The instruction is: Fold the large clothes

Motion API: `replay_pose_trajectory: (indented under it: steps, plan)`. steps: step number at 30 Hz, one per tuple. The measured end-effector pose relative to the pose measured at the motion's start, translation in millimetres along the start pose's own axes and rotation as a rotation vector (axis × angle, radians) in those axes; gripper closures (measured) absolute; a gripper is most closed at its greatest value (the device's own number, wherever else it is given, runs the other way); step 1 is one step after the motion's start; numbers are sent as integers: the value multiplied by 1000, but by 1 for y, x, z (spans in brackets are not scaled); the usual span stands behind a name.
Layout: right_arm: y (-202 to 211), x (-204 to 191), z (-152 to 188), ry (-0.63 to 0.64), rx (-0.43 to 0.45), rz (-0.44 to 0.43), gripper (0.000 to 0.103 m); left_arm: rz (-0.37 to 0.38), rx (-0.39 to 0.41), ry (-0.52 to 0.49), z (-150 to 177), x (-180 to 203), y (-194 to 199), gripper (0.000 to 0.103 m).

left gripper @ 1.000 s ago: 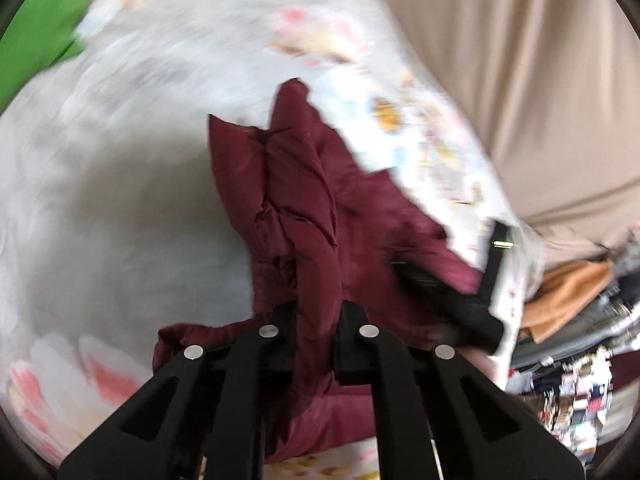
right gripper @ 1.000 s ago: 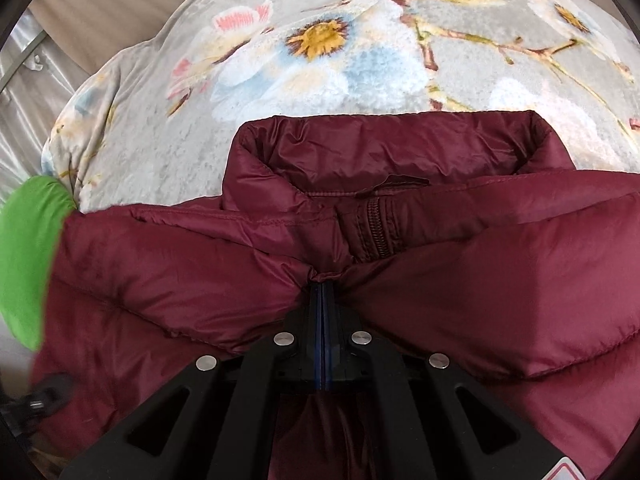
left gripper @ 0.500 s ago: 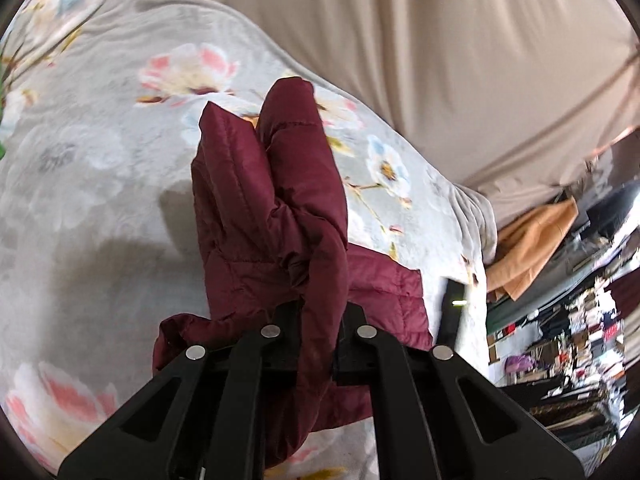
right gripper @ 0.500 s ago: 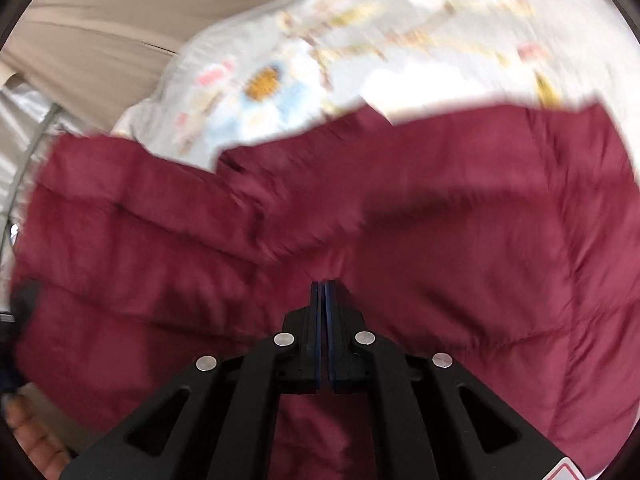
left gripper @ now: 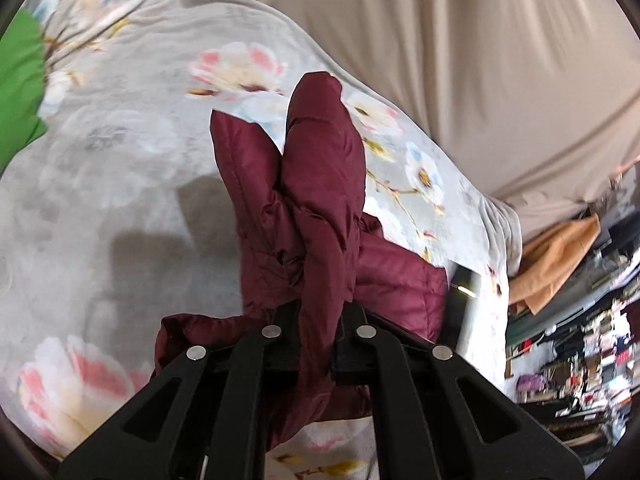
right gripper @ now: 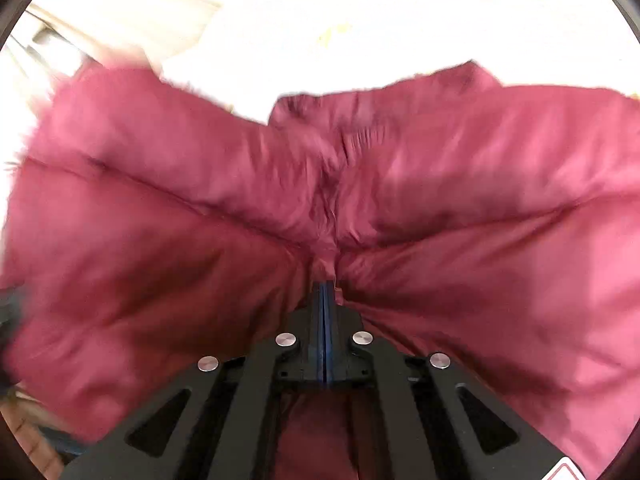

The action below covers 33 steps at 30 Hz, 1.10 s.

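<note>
Fabric fills the near field of both views. The left claw (left gripper: 318, 344) is clamped on a thick fold of the maroon puffer jacket (left gripper: 320, 184), the quilted cloth bunched between its two black fingers (left gripper: 280, 332) and hanging below them. Past the grip, two padded lobes of the jacket stand up side by side, touching, with a flatter quilted part spreading to the right behind them. Under the jacket lies the grey floral bedspread (left gripper: 120, 168), with a dark shadow on it just left of the raised cloth. A thin black object with a small lit strip (left gripper: 464, 286) lies on the bedspread just beside the jacket's right edge; what it is cannot be told. Further off, a green cloth (left gripper: 20, 92) sits at the left rim, a beige curtain (left gripper: 460, 60) hangs behind the bed, and an orange-tan cloth (left gripper: 560, 256) lies beyond the bed's right edge near blurred clutter.

The right claw (right gripper: 326, 300) is pressed closed, its blue pads together, pinching a gathered seam of the same jacket (right gripper: 480, 220), which puffs out on both sides and covers most of that view. The frame is blurred; beyond the jacket the bedspread (right gripper: 400, 20) is washed out to white.
</note>
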State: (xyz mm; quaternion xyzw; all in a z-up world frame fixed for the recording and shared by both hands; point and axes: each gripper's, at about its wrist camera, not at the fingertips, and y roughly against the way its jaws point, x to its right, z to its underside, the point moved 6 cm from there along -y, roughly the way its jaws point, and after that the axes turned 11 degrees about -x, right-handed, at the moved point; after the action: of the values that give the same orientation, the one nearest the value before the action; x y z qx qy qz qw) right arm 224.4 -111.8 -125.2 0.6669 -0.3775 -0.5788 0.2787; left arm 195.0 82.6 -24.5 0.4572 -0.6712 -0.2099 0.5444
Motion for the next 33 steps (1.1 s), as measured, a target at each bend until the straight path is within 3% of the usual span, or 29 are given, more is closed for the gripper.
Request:
replay_pose_trajectory:
  steps: [2,5,10,15,18,21,25,28,33]
  plan:
    - [7,7,19,-23,-21,-28,102,9,1,5,1,-3,3,98]
    - [-18,8,34,-40,-76,-17,102,24,-9,-6,4,3,3,98]
    - [-53,-6,18,-47,-88,-70,101,41,-58,-83,13,40,-11,98]
    - [-77,-23,8,8,-138,-139,101,-26,-89,-219,24,83,-41,98]
    - [-58,-10,15,-51,-117,-178,101,-10,-97,-263,26,106,-57,98]
    - [22,27,35,-114,53,-194,101,-12,-121,-295,28,126,-77,98]
    - [131,115,70,-277,292,-9,100,-6,-146,-313,34,148,-98,98]
    - [125,161,75,-357,258,51,100,-10,-171,-337,39,168,-114,98]
    - [68,147,61,-281,158,27,101,-20,-206,-382,52,200,-138,98]
